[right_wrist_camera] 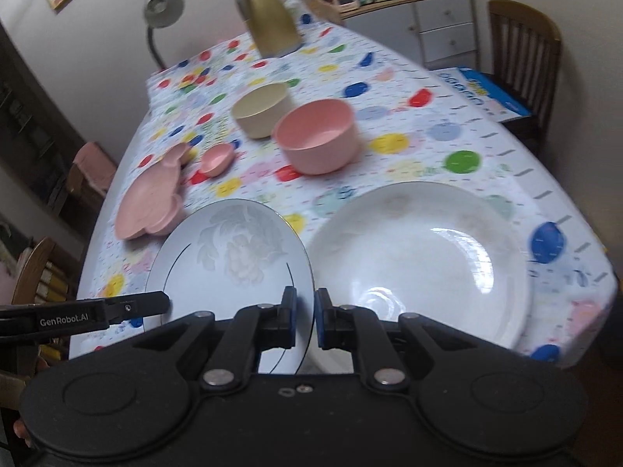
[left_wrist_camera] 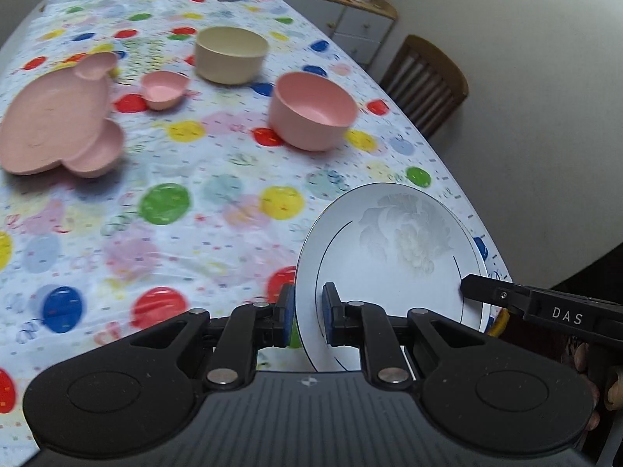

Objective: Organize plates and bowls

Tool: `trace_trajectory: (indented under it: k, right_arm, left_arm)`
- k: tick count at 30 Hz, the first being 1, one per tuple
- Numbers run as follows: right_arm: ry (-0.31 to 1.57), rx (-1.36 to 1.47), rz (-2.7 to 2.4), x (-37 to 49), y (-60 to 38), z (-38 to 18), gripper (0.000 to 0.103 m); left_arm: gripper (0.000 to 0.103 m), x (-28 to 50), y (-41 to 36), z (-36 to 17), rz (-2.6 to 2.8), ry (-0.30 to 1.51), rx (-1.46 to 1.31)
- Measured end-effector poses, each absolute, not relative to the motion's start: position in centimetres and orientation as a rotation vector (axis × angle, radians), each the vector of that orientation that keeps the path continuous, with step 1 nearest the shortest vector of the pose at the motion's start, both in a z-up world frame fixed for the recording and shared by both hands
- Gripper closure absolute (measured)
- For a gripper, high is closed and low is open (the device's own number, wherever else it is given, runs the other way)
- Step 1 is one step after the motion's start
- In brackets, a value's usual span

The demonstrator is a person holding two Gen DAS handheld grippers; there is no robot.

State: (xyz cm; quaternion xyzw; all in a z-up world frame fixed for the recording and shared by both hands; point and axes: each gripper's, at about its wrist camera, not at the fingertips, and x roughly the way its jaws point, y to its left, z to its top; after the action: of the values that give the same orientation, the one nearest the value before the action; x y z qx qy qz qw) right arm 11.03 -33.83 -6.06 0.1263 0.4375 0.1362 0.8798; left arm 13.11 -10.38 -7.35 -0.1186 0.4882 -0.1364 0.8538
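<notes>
- Flowered plate [left_wrist_camera: 389, 272] is held at two opposite rim points at once: the left gripper [left_wrist_camera: 307, 317] is clamped narrow on the rim at the lower centre of the left wrist view, and the right gripper [right_wrist_camera: 303, 321] is clamped narrow on the other rim at the lower centre of the right wrist view.
- In each view the other gripper's black finger is seen reaching onto the plate's far rim.
- The plate is tilted and appears lifted clear of the spotted tablecloth [left_wrist_camera: 163, 202], over the table's near edge.
- Just beside it, at the lower right of the right wrist view, a large white plate [right_wrist_camera: 424, 257] lies flat on the cloth; whether the two rims touch cannot be told.
- Further up the frame a pink bowl [right_wrist_camera: 317, 136], a cream bowl [right_wrist_camera: 263, 109], a small pink bowl [right_wrist_camera: 217, 159] and a pink mouse-shaped plate [right_wrist_camera: 150, 210] are set apart.
- Risks are judged as follows: with thin rim grips, uneven movement of the two hands could twist the plate out of the pads.
- A low sweep could knock the white plate's rim, and a slip here could send the plate off the edge.
</notes>
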Motion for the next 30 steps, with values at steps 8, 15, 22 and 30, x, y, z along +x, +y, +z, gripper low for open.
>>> trace_trajectory:
  k: [8, 15, 22, 30]
  right_arm:
    - [0.949, 0.307, 0.220, 12.4, -40.7, -8.1, 0.095]
    - [0.996, 0.330, 0.232, 14.8, -44.0, -10.0, 0.095]
    - [1.037, 0.328, 0.270, 16.5, -45.4, -11.4, 0.095]
    - [1.074, 0.331, 0.301, 17.4, -46.1, -12.4, 0.095]
  left_arm:
    - [0.088, 16.2, -16.6, -8.9, -0.285, 1.073, -0.214]
    - [0.088, 18.0, -19.0, -10.3, -0.245, 1.108, -0.193]
    - [0.088, 18.6, -19.7, -11.4, -0.212, 1.140, -0.200]
    - [0.088, 19.0, -20.0, -12.0, -0.190, 1.164, -0.199]
